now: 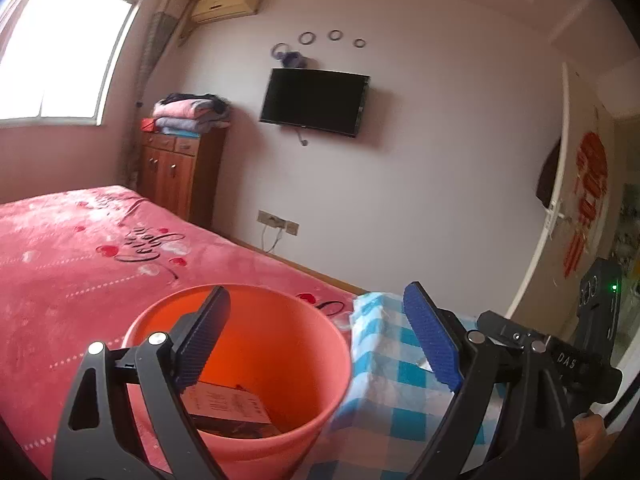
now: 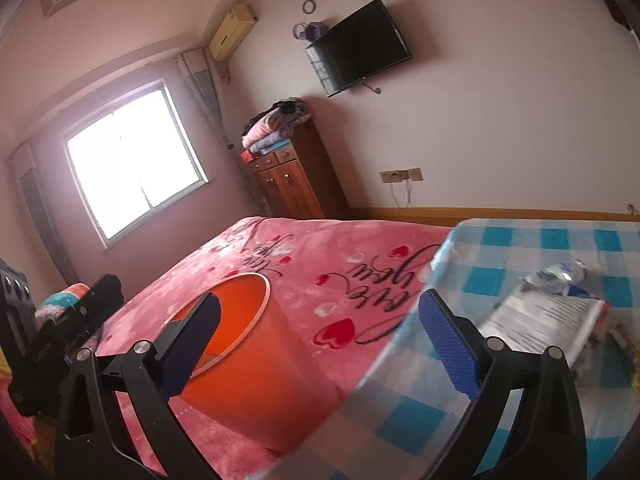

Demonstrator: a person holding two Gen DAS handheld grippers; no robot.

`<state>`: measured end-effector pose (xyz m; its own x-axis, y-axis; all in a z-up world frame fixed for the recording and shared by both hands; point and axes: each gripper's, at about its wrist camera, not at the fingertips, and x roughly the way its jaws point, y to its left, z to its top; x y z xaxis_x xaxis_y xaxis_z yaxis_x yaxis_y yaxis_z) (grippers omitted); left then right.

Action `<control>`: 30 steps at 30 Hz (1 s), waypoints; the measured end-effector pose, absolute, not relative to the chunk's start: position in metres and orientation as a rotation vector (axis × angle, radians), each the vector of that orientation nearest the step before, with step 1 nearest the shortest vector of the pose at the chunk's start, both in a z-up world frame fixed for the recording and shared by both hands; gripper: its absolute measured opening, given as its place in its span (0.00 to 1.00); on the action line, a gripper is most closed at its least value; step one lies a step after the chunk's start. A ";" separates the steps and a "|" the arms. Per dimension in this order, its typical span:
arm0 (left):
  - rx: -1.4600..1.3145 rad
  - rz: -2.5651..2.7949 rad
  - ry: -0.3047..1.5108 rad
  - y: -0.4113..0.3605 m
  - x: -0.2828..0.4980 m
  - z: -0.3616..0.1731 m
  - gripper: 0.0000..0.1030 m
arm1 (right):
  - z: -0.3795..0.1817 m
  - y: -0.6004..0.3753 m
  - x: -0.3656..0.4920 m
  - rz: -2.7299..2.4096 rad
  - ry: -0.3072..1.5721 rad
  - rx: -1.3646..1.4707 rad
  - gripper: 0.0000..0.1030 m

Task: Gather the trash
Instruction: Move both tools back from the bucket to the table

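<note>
Two grippers hang over the foot of a wide bed (image 1: 68, 256) under a pink fleece blanket, in a bedroom with a bright window (image 1: 64, 52), a wooden cabinet (image 1: 176, 172) and a dark television (image 1: 314, 102) on the pale wall. Beside the bed stands a table (image 2: 520, 248) in a blue-and-white checked cloth. An orange bucket (image 1: 248, 444) sits against the table's edge, with a flat cardboard box (image 1: 228, 404) already lying in its bottom.

On the table lie the remaining pieces: a printed packet or booklet (image 2: 544, 320) and, just beyond it, a crumpled clear plastic bottle (image 2: 560, 274); both are blurred. I judge all of it light. The packet looks flat and limp, best pinched at a free edge that overhangs or lifts from the cloth. The bottle should be springy and slick, so a grip across its crushed middle seems safest.

The left gripper (image 1: 316, 336) hovers over the bucket's mouth, fingers spread wide with nothing between them. The right gripper (image 2: 320, 344) points toward the bed and table edge, its fingers likewise apart and empty.
</note>
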<state>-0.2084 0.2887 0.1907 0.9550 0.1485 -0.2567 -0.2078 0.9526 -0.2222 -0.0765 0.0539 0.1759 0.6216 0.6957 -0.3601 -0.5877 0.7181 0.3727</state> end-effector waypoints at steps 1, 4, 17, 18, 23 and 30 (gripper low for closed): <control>-0.240 0.172 0.246 0.283 -0.207 0.191 0.86 | 0.174 0.049 -0.078 0.735 0.509 0.227 0.95; -0.212 0.155 0.282 0.270 -0.202 0.189 0.86 | 0.167 0.035 -0.084 0.698 0.521 0.221 0.95; -0.130 0.009 0.329 0.214 -0.195 0.175 0.86 | 0.151 -0.029 -0.108 0.553 0.532 0.235 0.95; -0.133 -0.003 0.330 0.210 -0.195 0.174 0.86 | 0.150 -0.033 -0.109 0.542 0.534 0.230 0.95; -0.125 -0.035 0.348 0.193 -0.188 0.167 0.86 | 0.142 -0.052 -0.111 0.510 0.546 0.232 0.95; -0.117 -0.068 0.415 0.168 -0.169 0.153 0.86 | 0.131 -0.078 -0.108 0.485 0.572 0.217 0.95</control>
